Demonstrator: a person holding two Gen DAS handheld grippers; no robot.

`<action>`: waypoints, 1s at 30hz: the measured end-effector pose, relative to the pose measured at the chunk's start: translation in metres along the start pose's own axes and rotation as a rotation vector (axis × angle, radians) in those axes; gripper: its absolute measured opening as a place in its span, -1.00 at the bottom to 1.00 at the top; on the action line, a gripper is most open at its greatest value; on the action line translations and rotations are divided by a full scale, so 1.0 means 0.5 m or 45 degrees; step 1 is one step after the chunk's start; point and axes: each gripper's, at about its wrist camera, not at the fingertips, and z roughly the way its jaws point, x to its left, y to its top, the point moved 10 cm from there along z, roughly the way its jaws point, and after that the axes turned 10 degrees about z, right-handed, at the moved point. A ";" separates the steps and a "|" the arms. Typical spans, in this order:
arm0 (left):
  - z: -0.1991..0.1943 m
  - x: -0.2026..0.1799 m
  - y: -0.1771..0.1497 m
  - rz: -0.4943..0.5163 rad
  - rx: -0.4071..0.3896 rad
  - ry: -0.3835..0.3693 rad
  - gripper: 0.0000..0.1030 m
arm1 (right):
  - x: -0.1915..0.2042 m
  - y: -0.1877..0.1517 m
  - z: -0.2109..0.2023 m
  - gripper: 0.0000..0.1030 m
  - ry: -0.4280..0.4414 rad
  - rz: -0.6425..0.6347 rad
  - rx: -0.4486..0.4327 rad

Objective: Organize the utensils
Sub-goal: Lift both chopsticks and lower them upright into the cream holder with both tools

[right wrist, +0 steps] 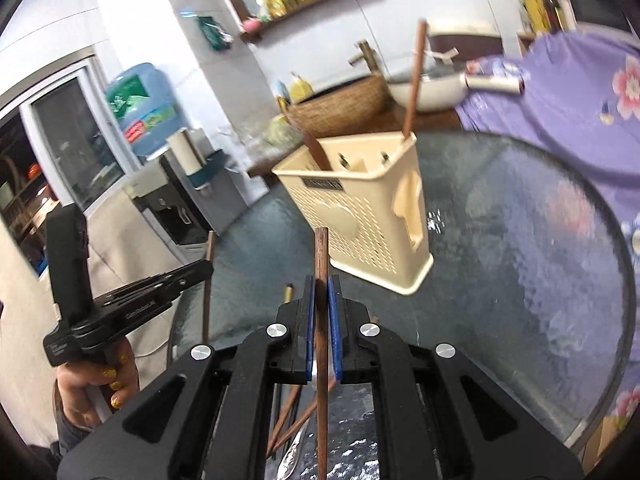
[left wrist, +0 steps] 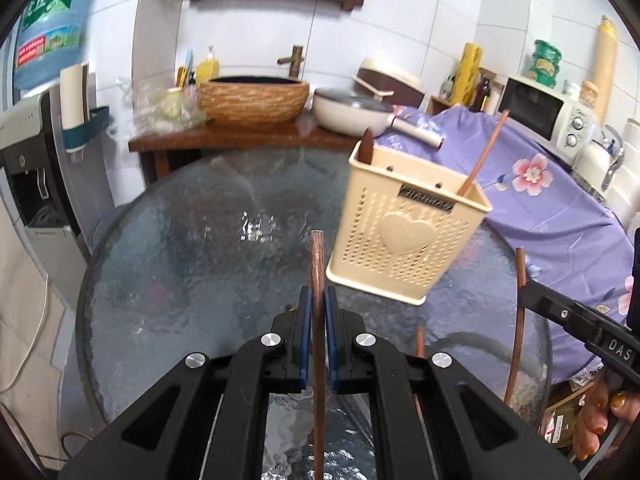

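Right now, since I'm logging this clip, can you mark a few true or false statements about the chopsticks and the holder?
1. The left gripper has its jaws shut on a brown chopstick. True.
2. The right gripper is empty. False: its jaws clamp a second brown chopstick.
3. The cream utensil holder stands on the glass table. True.
4. The utensil holder is empty. False: a chopstick and a dark wooden utensil stick out of it.
5. More utensils lie on the table beneath the right gripper. True.
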 end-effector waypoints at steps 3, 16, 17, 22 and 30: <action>-0.020 -0.005 0.007 0.012 -0.024 -0.006 -0.88 | 0.020 0.003 -0.028 -0.86 0.039 -0.024 -0.017; -0.085 -0.021 0.032 0.036 -0.119 -0.027 -0.88 | 0.055 0.010 -0.098 -0.86 0.117 -0.067 -0.051; -0.086 -0.021 0.033 0.037 -0.121 -0.025 -0.88 | 0.057 0.011 -0.101 -0.86 0.119 -0.070 -0.054; -0.093 -0.027 0.040 0.034 -0.130 -0.039 -0.88 | 0.076 0.020 -0.113 -0.86 0.127 -0.107 -0.065; -0.123 -0.042 0.075 0.063 -0.187 -0.048 -0.88 | 0.098 0.057 -0.130 -0.86 0.153 -0.123 -0.094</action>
